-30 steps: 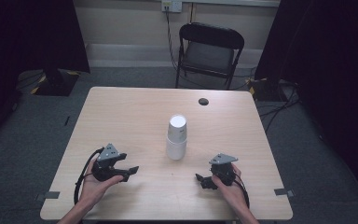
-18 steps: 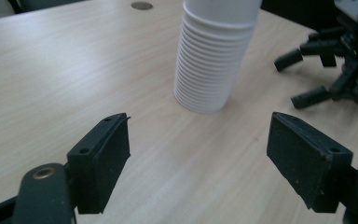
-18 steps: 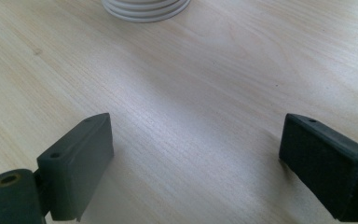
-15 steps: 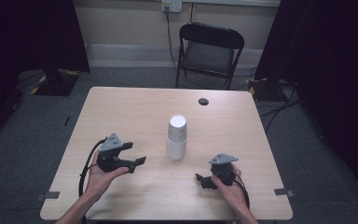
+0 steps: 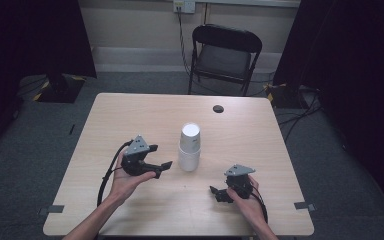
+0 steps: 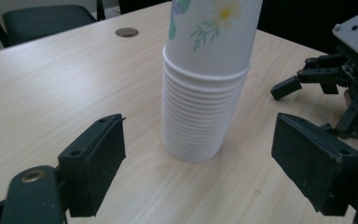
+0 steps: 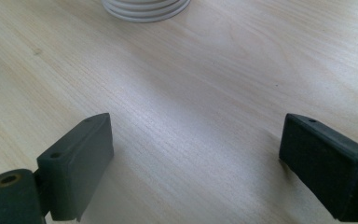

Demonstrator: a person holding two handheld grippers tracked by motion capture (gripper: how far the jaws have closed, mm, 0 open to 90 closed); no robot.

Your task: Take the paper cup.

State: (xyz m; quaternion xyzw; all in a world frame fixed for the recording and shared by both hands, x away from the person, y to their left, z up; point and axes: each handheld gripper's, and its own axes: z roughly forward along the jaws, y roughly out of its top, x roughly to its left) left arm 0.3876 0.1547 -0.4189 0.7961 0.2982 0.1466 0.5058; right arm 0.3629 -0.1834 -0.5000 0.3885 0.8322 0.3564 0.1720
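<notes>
A light wooden table (image 5: 130, 120) fills the middle of the high view, standing on grey carpet, with a black folding chair (image 5: 225, 52) behind its far edge. A small dark round grommet (image 5: 218, 108) sits in the tabletop near that far edge.

Near the table's centre stands a stack of white paper cups (image 5: 189, 147), nested upside down into a tall ribbed column. In the left gripper view the top cup carries a printed daisy with green leaves; no writing can be read on it.

The person's left hand holds the left gripper (image 5: 159, 166) just left of the stack, aimed at it. Its jaws have just been opening and now stand spread wide. In the left gripper view the stack (image 6: 205, 93) rises between and beyond the two black pads (image 6: 95, 163), and nothing sits between them or touches them. The gripper is near the cups but apart from them.

The person's right hand holds the right gripper (image 5: 219, 194) low near the table's front right, farther from the stack. Its jaws are also spread wide, with bare wood grain between the pads (image 7: 77, 161). In the right gripper view the base of the cup stack (image 7: 145, 9) shows at the top edge, well ahead of the pads. This gripper grips nothing.
</notes>
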